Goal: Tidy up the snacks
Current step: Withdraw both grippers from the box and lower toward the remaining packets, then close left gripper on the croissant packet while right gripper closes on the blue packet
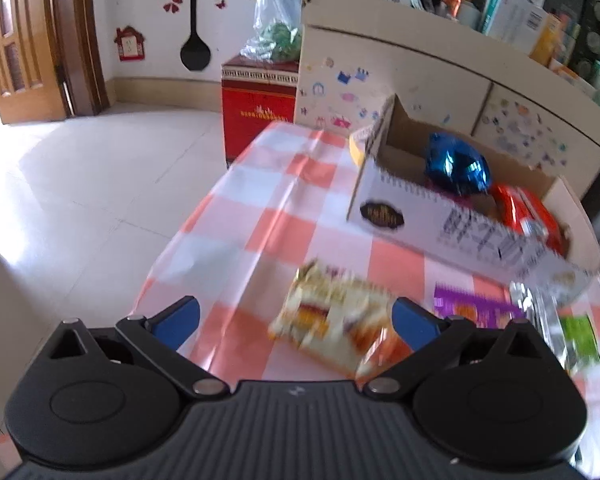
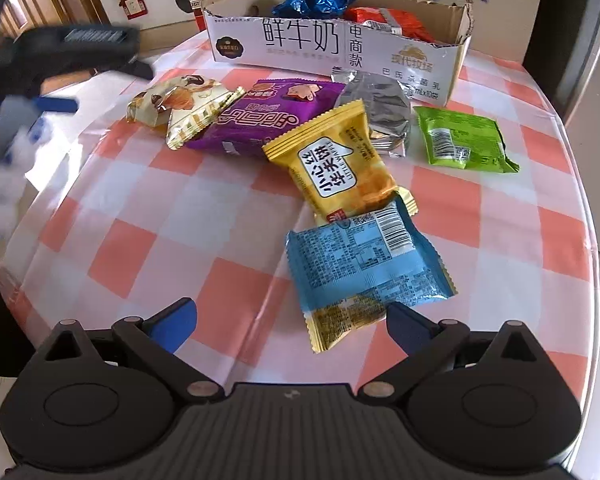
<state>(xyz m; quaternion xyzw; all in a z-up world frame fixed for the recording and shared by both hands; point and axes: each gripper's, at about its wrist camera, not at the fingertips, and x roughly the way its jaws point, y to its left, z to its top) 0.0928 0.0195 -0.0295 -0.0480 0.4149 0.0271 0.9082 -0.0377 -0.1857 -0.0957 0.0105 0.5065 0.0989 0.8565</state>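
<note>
Showing only in the right wrist view, a blue packet lies before wide fingers; both grippers gape.

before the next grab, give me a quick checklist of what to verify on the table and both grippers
1. Left gripper open: ok, fingers spread wide.
2. Left gripper lined up on the cream-gold snack pack: ok, pack lies between its fingers, though the view is blurred.
3. Right gripper open: ok.
4. Right gripper over the light blue snack pack: ok, pack's near end sits between the fingers.
5. Cardboard box has room: cannot tell; blue foil pack and red pack already inside.
6. Grippers clear of each other: ok, left one is far off at the table's side.
</note>
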